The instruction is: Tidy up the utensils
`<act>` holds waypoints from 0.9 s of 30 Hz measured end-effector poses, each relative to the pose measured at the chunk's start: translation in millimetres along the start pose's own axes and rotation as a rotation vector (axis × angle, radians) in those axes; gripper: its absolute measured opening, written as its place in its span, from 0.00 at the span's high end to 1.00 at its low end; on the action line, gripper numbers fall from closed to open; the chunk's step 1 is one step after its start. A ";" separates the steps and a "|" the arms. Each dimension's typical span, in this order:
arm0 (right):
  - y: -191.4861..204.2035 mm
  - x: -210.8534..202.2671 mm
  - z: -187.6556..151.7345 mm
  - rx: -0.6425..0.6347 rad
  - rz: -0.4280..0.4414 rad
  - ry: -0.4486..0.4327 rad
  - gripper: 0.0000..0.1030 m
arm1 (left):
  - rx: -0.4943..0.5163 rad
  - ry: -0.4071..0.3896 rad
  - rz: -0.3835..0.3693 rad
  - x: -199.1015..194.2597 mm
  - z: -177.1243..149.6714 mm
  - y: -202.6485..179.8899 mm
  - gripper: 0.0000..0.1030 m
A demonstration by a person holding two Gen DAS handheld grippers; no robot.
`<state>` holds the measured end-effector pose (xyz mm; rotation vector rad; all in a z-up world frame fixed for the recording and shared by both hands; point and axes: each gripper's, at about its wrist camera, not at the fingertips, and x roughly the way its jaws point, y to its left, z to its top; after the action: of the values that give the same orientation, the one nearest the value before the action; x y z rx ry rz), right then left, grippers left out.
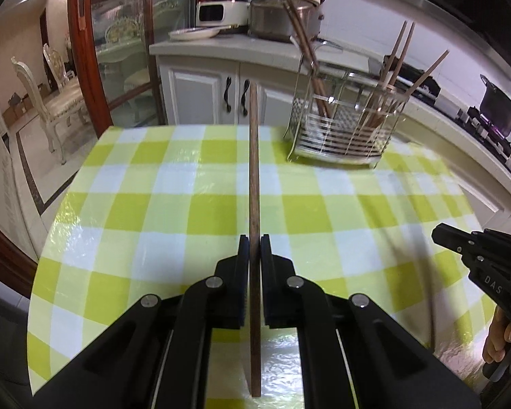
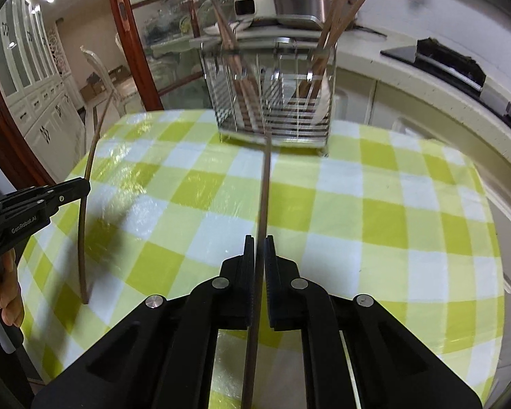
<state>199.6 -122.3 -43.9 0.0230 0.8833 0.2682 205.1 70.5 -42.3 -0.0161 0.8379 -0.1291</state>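
My left gripper (image 1: 254, 242) is shut on a dark wooden chopstick (image 1: 253, 170) that points away, above the green checked table (image 1: 153, 211). My right gripper (image 2: 259, 243) is shut on another dark chopstick (image 2: 264, 184) that points toward the wire utensil holder (image 2: 272, 109). The holder (image 1: 344, 126) stands at the table's far side with several chopsticks upright in two compartments. The right gripper also shows at the right edge of the left wrist view (image 1: 477, 252), and the left gripper with its chopstick at the left edge of the right wrist view (image 2: 37, 201).
A kitchen counter (image 1: 221, 47) with a rice cooker (image 1: 289, 6) and a plate (image 1: 194, 33) stands behind the table. A stove with a pot (image 1: 497, 105) is on the right. A glass door with a wooden frame (image 1: 85, 51) is on the left.
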 end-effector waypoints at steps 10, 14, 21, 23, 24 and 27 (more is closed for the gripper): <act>-8.4 -7.1 1.0 0.021 -0.033 0.037 0.89 | -0.002 -0.008 -0.006 -6.6 0.3 -2.7 0.93; -14.1 12.0 -11.2 0.054 -0.031 0.090 0.54 | -0.001 -0.001 -0.008 -3.2 -1.5 -2.6 0.93; -10.1 44.2 -20.2 0.034 -0.068 0.149 0.60 | 0.000 -0.011 -0.013 -5.8 0.3 -1.0 0.93; -10.4 53.5 -21.2 0.028 -0.076 0.169 0.66 | 0.001 -0.011 -0.015 -5.6 0.3 -0.8 0.93; -10.4 57.6 -21.9 0.026 -0.082 0.177 0.68 | 0.000 -0.011 -0.015 -5.8 0.3 -0.4 0.93; -9.0 60.9 -23.0 0.006 -0.097 0.173 0.77 | -0.001 -0.012 -0.015 -5.7 0.5 0.3 0.93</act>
<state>220.7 -118.5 -106.0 -0.0377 1.0540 0.1782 201.7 71.4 -37.8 -0.0247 0.8263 -0.1427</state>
